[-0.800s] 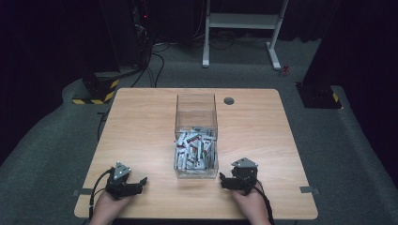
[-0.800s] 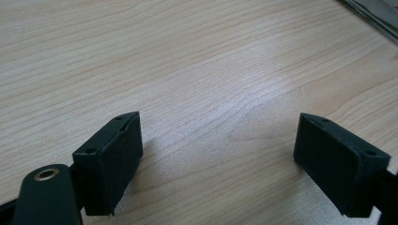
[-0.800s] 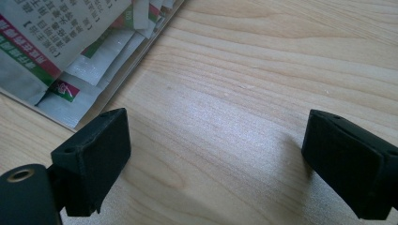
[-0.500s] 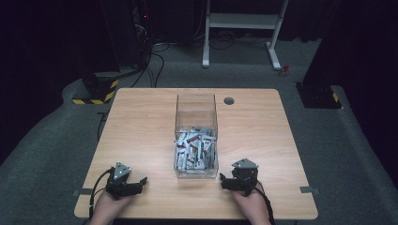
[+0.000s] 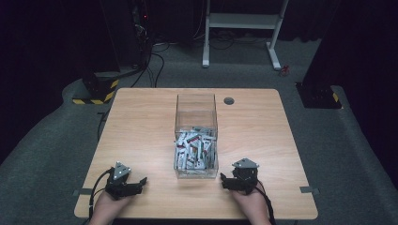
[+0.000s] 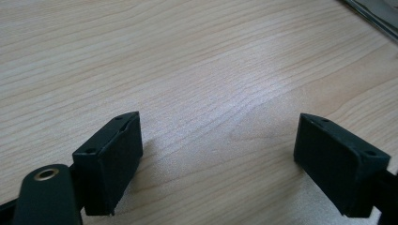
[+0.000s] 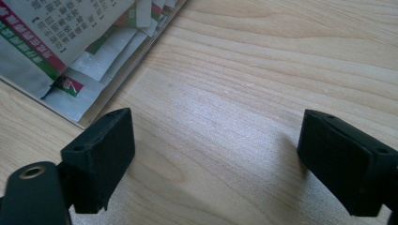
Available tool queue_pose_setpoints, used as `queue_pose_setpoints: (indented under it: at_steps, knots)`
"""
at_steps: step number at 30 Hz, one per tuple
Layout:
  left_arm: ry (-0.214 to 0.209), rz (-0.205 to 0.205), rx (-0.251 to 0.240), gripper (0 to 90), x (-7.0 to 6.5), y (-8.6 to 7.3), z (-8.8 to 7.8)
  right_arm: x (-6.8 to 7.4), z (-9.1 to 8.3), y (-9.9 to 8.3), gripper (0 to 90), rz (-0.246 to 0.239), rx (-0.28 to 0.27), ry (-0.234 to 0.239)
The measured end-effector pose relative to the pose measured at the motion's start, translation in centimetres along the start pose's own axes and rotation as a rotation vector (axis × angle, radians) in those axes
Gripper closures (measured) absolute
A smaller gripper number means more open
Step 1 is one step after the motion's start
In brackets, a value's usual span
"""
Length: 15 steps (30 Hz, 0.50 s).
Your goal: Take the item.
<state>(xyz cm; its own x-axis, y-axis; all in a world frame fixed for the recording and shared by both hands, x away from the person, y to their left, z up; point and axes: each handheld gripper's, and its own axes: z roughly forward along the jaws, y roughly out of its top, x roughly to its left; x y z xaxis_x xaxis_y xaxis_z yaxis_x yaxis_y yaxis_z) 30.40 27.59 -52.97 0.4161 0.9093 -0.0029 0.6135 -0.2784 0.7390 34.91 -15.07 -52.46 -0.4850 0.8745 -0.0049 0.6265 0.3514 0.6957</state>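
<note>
Two grippers, left gripper [image 5: 141,180] and right gripper [image 5: 224,180], rested near the table's [image 5: 141,122] front edge, jaws spread wide, empty. Clear box [image 5: 196,112] of sachets [image 5: 195,149] stood between them at mid-table; reaching in from above would likely serve best.

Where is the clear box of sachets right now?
In the high view the clear box stands mid-table, nearer the front edge, between the left gripper and right gripper, its sachets heaped at the near end.

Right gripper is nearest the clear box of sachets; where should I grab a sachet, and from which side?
Come from above through the open top of the clear box, since its walls block the sides. Take a top sachet by a raised edge, likely easiest where they lie loose. The right gripper is open.
</note>
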Motion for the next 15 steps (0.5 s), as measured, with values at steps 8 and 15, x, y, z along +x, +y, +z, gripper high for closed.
queue_pose_setpoints:
  at_steps: [8, 15]
  knots:
    - [-0.003, 0.001, 0.000, 15.8, -0.01, 0.02, 0.03, 0.03, -0.46, -0.23, 15.6, -0.017, -0.031, 0.014]
    - [-0.005, 0.003, 0.000, 15.8, 0.01, 0.05, 0.05, -0.17, -0.86, -0.31, 18.9, -0.015, -0.059, 0.034]
